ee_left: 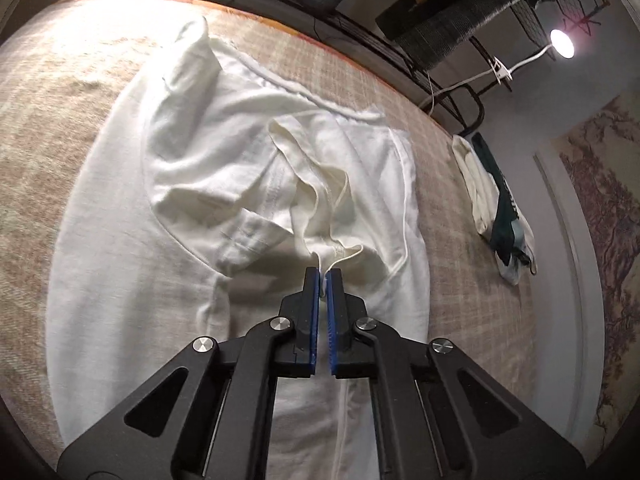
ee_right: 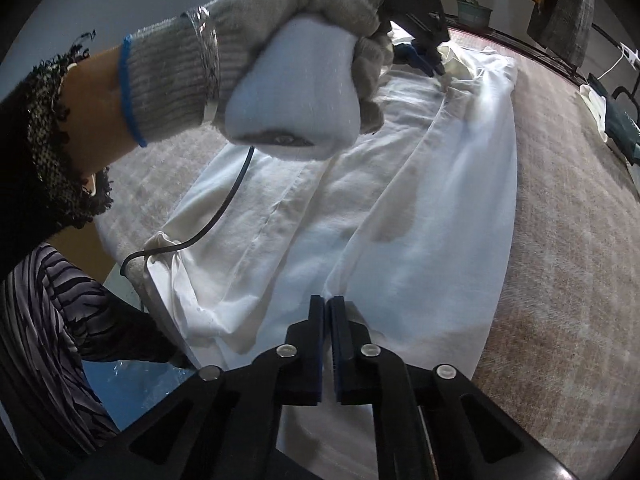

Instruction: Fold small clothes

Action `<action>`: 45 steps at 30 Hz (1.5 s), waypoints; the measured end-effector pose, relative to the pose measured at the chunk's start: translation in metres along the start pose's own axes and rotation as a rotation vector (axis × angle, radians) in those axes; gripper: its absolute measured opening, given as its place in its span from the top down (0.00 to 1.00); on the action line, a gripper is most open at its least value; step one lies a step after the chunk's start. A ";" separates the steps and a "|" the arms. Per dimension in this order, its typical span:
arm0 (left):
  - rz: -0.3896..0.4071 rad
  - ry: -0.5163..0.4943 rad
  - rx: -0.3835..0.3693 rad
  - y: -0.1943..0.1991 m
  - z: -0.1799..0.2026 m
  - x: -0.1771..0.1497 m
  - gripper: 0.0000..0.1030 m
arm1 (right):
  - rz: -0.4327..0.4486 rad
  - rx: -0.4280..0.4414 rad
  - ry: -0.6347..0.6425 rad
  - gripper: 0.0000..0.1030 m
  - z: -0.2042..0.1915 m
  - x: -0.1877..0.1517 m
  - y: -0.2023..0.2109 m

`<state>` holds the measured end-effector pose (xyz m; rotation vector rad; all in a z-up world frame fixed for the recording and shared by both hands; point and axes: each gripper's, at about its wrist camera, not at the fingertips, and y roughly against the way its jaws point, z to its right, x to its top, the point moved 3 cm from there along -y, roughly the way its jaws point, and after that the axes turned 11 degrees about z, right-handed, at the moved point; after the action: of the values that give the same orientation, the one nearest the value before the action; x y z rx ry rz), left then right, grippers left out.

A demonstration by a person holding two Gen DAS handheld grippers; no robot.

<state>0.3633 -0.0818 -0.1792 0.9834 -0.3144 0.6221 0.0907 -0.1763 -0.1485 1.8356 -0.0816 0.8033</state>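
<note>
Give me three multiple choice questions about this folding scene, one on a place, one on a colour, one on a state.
1. Where do the small folded clothes lie?
A on the white garment
B on the woven mat beside it
C in a basket

2. The gripper pads are:
A blue
B red
C green

3. The left gripper is:
A wide open
B shut on the white garment
C off the fabric

Answers: B, the pile sits apart on the woven mat; A, blue strips line both fingers; B, cloth edge pinched between closed pads.

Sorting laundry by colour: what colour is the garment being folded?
White garment, clearest in left wrist view.
</note>
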 end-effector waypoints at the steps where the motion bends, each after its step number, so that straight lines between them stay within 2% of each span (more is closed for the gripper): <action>1: 0.014 0.002 0.003 0.003 -0.001 0.002 0.99 | 0.002 0.003 0.002 1.00 0.004 0.006 -0.005; 4: 0.068 0.003 0.040 0.013 -0.008 0.010 0.99 | 0.028 0.021 0.010 1.00 0.005 0.006 0.002; 7: 0.071 -0.032 0.086 0.012 -0.012 0.008 0.99 | 0.039 0.049 0.034 1.00 -0.001 0.002 0.011; 9: 0.048 -0.013 0.097 0.009 -0.016 0.005 0.97 | 0.013 0.052 0.069 1.00 -0.004 -0.001 0.007; 10: 0.027 0.003 0.093 0.007 -0.016 0.004 0.94 | 0.005 0.047 0.081 1.00 -0.004 -0.002 0.005; 12: -0.001 0.014 0.072 0.013 -0.015 0.001 0.81 | -0.002 0.060 0.072 0.95 -0.001 -0.002 0.006; 13: 0.009 0.005 0.071 0.020 -0.014 0.000 0.79 | -0.004 0.068 0.065 0.92 0.001 -0.002 0.009; 14: 0.023 -0.008 0.065 0.032 -0.013 -0.001 0.79 | 0.003 0.080 0.057 0.77 0.003 -0.001 0.014; 15: 0.028 -0.013 0.058 0.040 -0.013 -0.002 0.78 | 0.024 0.096 0.041 0.70 0.007 -0.001 0.022; 19: 0.046 -0.037 0.011 0.100 -0.019 -0.015 0.76 | 0.102 0.122 -0.050 0.69 0.032 -0.004 0.055; 22: 0.067 -0.070 0.022 0.148 -0.031 -0.031 0.76 | 0.146 0.062 -0.128 0.69 0.060 -0.014 0.077; 24: 0.076 -0.084 0.048 0.179 -0.046 -0.051 0.70 | 0.160 0.024 -0.194 0.69 0.077 -0.024 0.087; 26: 0.073 -0.092 0.074 0.197 -0.060 -0.070 0.68 | 0.153 0.025 -0.278 0.69 0.091 -0.035 0.091; 30: 0.002 -0.095 0.159 0.222 -0.097 -0.128 0.68 | 0.128 0.067 -0.363 0.69 0.095 -0.056 0.090; 34: -0.087 -0.079 0.190 0.220 -0.115 -0.173 0.68 | 0.088 0.102 -0.324 0.68 0.081 -0.061 0.076; 36: -0.094 -0.108 0.207 0.220 -0.116 -0.187 0.68 | 0.068 0.106 -0.305 0.68 0.074 -0.062 0.069; 38: -0.076 -0.122 0.207 0.225 -0.114 -0.192 0.68 | 0.055 0.108 -0.293 0.68 0.068 -0.061 0.063; 43: -0.083 -0.003 0.127 0.233 -0.125 -0.194 0.68 | 0.035 0.143 -0.349 0.68 0.069 -0.063 0.051; 44: -0.087 0.008 0.113 0.232 -0.125 -0.194 0.74 | 0.031 0.146 -0.366 0.68 0.071 -0.064 0.049; 45: -0.101 0.019 0.084 0.231 -0.123 -0.196 0.90 | 0.032 0.153 -0.379 0.69 0.072 -0.065 0.048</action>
<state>0.0633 0.0475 -0.1884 1.0661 -0.2215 0.5559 0.0558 -0.2785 -0.1595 2.1183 -0.2995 0.4839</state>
